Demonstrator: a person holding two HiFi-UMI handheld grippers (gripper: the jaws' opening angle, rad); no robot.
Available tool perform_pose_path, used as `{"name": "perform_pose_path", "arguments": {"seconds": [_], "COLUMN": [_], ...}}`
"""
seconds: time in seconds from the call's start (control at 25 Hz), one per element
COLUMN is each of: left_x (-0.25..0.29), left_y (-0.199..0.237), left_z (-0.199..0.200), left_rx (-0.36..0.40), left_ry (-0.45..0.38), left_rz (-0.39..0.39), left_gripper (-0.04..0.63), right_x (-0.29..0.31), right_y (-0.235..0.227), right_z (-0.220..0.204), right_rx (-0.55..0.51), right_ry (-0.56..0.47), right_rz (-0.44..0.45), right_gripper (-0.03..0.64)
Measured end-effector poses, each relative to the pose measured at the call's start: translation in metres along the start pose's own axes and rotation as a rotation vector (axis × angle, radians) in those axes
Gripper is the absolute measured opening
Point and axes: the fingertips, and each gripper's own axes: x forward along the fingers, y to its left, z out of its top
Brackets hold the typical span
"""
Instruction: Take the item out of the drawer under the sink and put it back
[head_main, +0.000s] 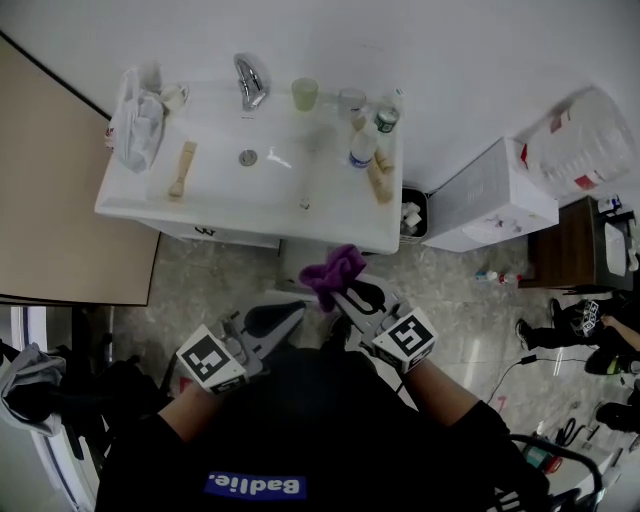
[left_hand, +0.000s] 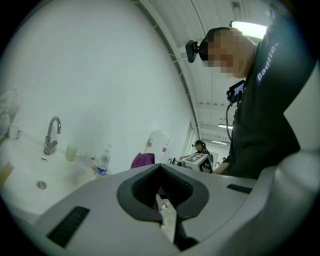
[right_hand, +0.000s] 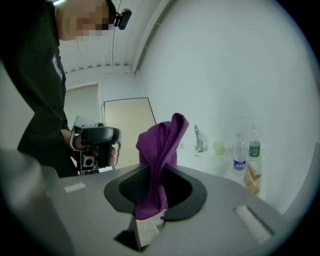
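Head view showed the right gripper (head_main: 342, 292) pinching a purple cloth (head_main: 333, 270) at lower centre of the frame. The cloth bunched upward from the jaws, its long axis running toward the white vanity (head_main: 250, 222) just above it. The drawer under the sink lay beyond the cloth, mostly hidden, and I could not tell whether it was open. The right hand looked the nearer one for returning the cloth. The left gripper (head_main: 278, 318) sat beside it, lower left, jaws pressed together on nothing. The basin (head_main: 215, 170) held only its drain. A small bin (head_main: 413, 195), right of the vanity, held white scraps.
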Motion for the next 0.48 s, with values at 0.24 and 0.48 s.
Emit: {"name": "perform_pose_path", "arguments": {"seconds": [0.24,0.48], "left_x": [-0.006,-0.011], "left_y": [0.007,0.014], "left_z": [-0.005,-0.010], "left_rx": [-0.010,-0.014], "left_ry": [-0.006,-0.010], "left_rz": [0.022,0.035], "left_gripper": [-0.011,-0.012], "right_x": [0.028,0.055], "right_y": [-0.005,-0.012], "right_z": [-0.033,-0.072], "right_rx": [-0.022,-0.039], "right_ry": [0.076,0.177], "right_rz": [0.017,0.041], "right_gripper": [0.075,0.075]}}
